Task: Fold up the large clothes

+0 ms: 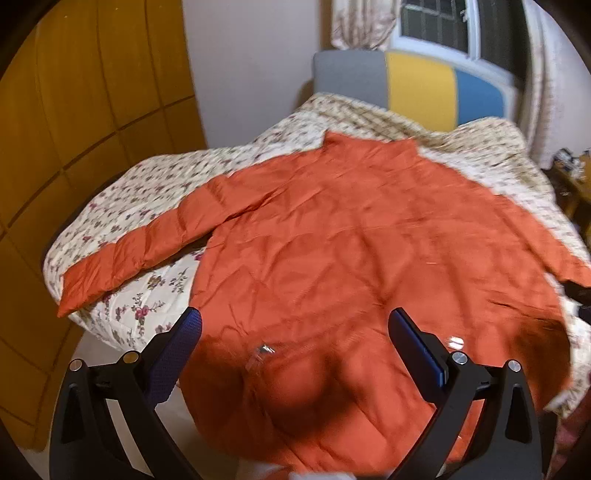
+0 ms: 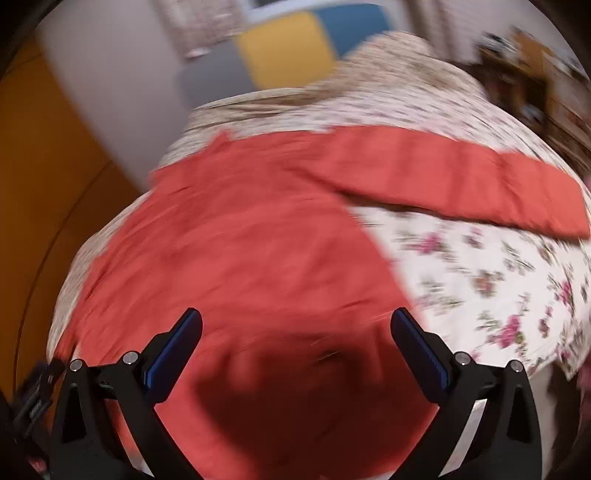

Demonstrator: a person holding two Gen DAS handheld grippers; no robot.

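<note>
An orange padded jacket (image 1: 332, 240) lies spread flat on the floral bed cover (image 1: 147, 184), collar toward the headboard. Its left sleeve (image 1: 147, 243) stretches out to the bed's left edge. My left gripper (image 1: 295, 325) is open and empty above the jacket's hem, near a small zipper pull (image 1: 260, 352). In the right wrist view the jacket (image 2: 240, 240) fills the middle and its right sleeve (image 2: 461, 184) reaches right across the cover (image 2: 480, 277). My right gripper (image 2: 295, 325) is open and empty above the hem. This view is blurred.
A grey, yellow and blue headboard (image 1: 421, 85) stands at the bed's far end under a window (image 1: 443, 26). An orange wardrobe (image 1: 74, 110) lines the left side. A cluttered wooden table (image 1: 572, 173) sits at the right. Pale floor (image 1: 92, 354) shows by the bed's near left corner.
</note>
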